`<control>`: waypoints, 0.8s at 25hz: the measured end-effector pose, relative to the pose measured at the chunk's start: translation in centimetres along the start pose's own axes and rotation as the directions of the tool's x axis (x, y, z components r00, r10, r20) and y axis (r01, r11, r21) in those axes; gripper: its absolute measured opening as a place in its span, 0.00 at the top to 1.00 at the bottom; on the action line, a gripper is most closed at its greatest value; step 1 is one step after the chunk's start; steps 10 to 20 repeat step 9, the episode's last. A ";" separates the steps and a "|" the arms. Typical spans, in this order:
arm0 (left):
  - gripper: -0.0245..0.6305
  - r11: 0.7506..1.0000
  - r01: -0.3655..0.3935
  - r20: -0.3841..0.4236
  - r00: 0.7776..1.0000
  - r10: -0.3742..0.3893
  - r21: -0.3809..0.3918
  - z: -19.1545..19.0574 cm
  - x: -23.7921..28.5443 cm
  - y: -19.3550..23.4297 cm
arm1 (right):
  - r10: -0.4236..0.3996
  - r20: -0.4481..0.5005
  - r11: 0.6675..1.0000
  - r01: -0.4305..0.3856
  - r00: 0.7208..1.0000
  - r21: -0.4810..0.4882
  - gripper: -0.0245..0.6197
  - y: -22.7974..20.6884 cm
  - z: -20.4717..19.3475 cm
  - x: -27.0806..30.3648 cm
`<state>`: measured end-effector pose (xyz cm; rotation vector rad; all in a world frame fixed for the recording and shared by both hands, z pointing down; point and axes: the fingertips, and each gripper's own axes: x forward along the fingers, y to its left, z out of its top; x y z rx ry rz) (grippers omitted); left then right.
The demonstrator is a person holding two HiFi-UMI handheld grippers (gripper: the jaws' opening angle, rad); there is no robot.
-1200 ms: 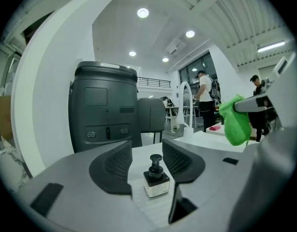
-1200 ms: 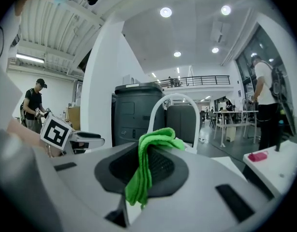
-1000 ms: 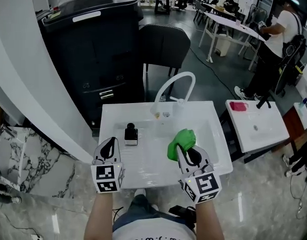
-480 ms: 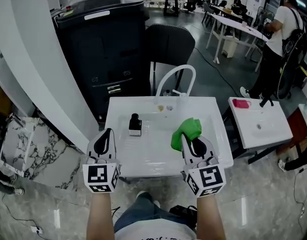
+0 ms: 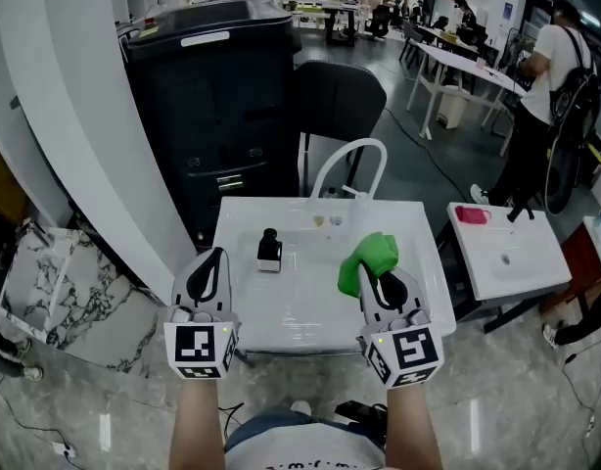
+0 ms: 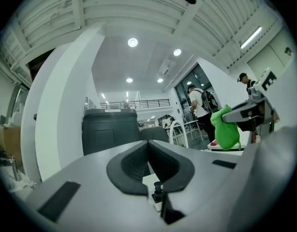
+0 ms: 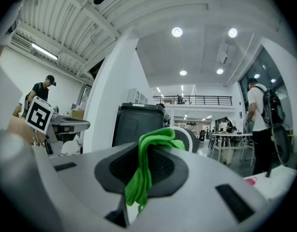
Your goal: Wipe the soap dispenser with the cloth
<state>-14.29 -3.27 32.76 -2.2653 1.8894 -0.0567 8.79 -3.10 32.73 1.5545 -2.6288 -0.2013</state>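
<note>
The soap dispenser (image 5: 269, 251), a small black bottle, stands on the left part of the white sink top (image 5: 310, 306). My left gripper (image 5: 212, 258) hangs shut and empty to its near left, level, apart from it. In the left gripper view the dispenser (image 6: 158, 193) shows low, just beyond the left gripper (image 6: 148, 151). My right gripper (image 5: 369, 278) is shut on the green cloth (image 5: 370, 257) above the sink's right half. In the right gripper view the cloth (image 7: 147, 168) hangs down from the right gripper (image 7: 141, 154).
A white arched faucet (image 5: 347, 169) rises at the sink's back edge. Behind it stand a black bin (image 5: 212, 86) and a dark chair (image 5: 340, 96). A white pillar (image 5: 75, 116) runs along the left. A second white sink (image 5: 506, 253) is at the right, with a person (image 5: 545, 86) beyond it.
Both grippers have risen above the sink, the left more than the right. The cloth stays in the right gripper, and the dispenser has not moved.
</note>
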 end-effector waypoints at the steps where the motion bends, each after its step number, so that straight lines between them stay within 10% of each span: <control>1: 0.94 1.000 0.001 0.001 1.000 -0.001 0.003 0.0 0.0 0.0 | 0.000 0.002 1.000 0.000 1.000 -0.002 0.89 0.1 0.1 0.0; 20: 0.94 1.000 -0.004 0.012 1.000 0.004 0.004 0.6 0.0 -0.1 | 0.017 0.011 0.999 -0.016 1.000 -0.038 0.89 0.4 1.0 0.4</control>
